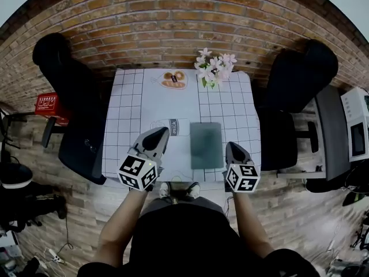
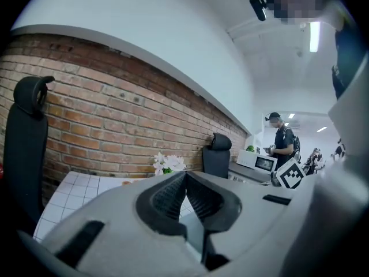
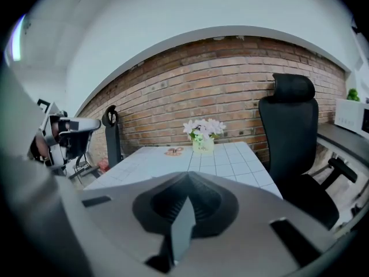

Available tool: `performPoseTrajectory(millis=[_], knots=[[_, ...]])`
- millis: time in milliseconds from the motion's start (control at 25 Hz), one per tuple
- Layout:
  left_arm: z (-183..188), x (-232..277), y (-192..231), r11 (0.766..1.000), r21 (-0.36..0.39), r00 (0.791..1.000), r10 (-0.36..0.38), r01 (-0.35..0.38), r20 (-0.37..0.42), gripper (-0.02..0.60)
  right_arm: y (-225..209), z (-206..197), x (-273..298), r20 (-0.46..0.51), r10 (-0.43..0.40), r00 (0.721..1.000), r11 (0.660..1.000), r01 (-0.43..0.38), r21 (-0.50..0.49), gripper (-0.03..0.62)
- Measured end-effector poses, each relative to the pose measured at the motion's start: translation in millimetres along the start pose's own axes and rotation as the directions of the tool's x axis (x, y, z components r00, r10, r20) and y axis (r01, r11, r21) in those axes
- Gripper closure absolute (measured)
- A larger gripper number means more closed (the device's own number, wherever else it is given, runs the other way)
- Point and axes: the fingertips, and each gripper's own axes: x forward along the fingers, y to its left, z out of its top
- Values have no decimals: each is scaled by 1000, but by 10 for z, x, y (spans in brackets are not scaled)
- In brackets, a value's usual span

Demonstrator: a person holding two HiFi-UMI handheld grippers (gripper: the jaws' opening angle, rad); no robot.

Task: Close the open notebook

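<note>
The notebook (image 1: 206, 145) lies shut and flat near the front edge of the table (image 1: 127, 114), between the left gripper (image 1: 158, 134) and the right gripper (image 1: 233, 147). Both gripper views hide it behind their own bodies. Each gripper's jaws are pressed together with nothing between them.

A brick wall (image 1: 173, 16) backs a gridded table (image 1: 130, 108) flanked by black chairs (image 1: 78, 114), on seemingly plank flooring (image 1: 69, 212).

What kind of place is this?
Probably an office or break room: black office chairs flank a table against a brick wall, with a microwave on a side counter.
</note>
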Motion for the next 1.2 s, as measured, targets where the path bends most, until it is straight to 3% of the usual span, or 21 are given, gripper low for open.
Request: performPoseTrajectory(millis=[320,640,1000,1200], knots=[[638,-511,171,996,70,992,40,-49,118,557,39,456,-281,125,-10,992,998,3,59,580],[1010,-857,157,985,135,980,86,-111,178,557,-69,652,-589,175,-32,984,997,19,79,580],[1226,-1289,204,953,149,936,214,-263,280,557,-170,1080,-969,278,-42,960,996,20,83,580],[1363,-1534,100,936,171,911,240,-309,334,557,-204,1295,-1115,321,-45,946,998,27,60,580]])
